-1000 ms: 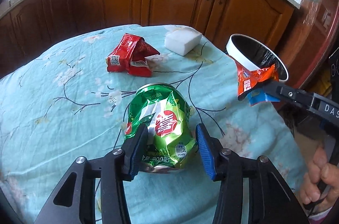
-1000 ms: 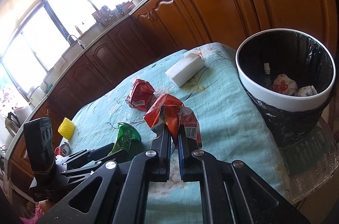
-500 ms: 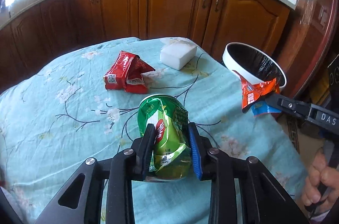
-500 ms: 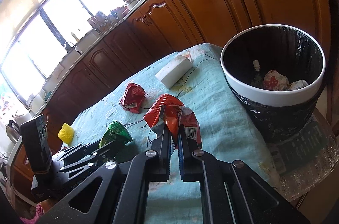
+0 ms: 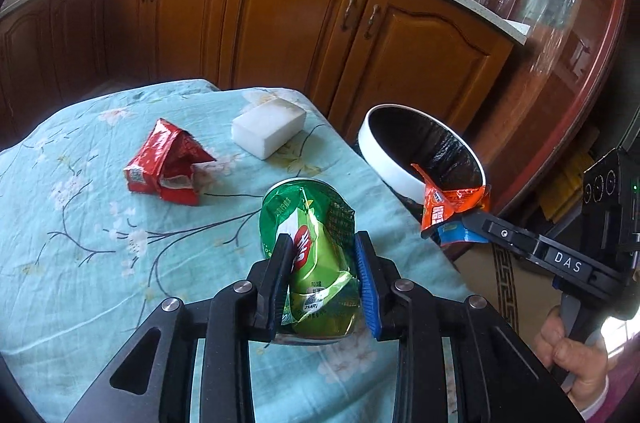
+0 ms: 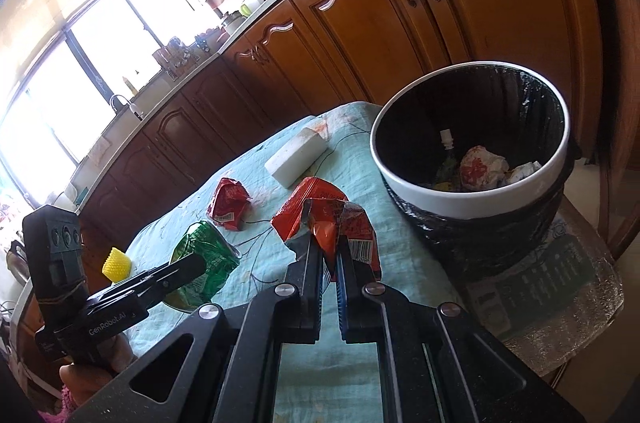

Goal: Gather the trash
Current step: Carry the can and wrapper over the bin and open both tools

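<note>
1. While my left gripper (image 5: 322, 263) clamps the crushed green can (image 5: 310, 243) across its dented middle, the can rides above the worktop (image 5: 80, 263), clear of the cloth for carrying.
2. My right gripper (image 6: 329, 255) pinches the orange snack wrapper (image 6: 324, 215) by one edge, near the lined trash bin (image 6: 460, 201), probably ready to drop.
3. One red wrapper (image 5: 168, 165) lies uncollected beside the white block (image 5: 270, 131).
</note>
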### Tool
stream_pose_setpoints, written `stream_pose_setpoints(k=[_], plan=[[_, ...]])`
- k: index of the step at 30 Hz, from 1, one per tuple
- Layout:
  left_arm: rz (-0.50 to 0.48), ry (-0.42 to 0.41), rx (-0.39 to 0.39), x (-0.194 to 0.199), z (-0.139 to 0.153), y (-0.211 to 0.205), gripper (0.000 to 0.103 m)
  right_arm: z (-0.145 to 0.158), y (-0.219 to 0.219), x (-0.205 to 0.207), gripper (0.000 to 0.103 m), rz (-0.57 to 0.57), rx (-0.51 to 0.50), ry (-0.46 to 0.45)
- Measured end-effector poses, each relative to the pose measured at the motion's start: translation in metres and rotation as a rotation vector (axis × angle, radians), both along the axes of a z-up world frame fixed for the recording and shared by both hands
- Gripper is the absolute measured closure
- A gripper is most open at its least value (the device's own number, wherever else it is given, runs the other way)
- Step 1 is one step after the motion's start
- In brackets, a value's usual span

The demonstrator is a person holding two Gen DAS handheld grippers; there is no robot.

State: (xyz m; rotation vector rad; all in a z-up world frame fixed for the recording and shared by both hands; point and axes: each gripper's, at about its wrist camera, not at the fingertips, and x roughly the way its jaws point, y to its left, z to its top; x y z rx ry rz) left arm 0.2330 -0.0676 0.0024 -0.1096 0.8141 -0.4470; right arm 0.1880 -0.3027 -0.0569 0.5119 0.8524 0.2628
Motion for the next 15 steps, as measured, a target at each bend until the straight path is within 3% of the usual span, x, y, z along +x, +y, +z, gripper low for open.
stream_pose_setpoints(k=[15], plan=[[-0.110,-0.022,0.012,0.041,0.005,-0.080,0.074,0.010,-0.071,0.008,0.097,-0.096,-0.058,-0.010]])
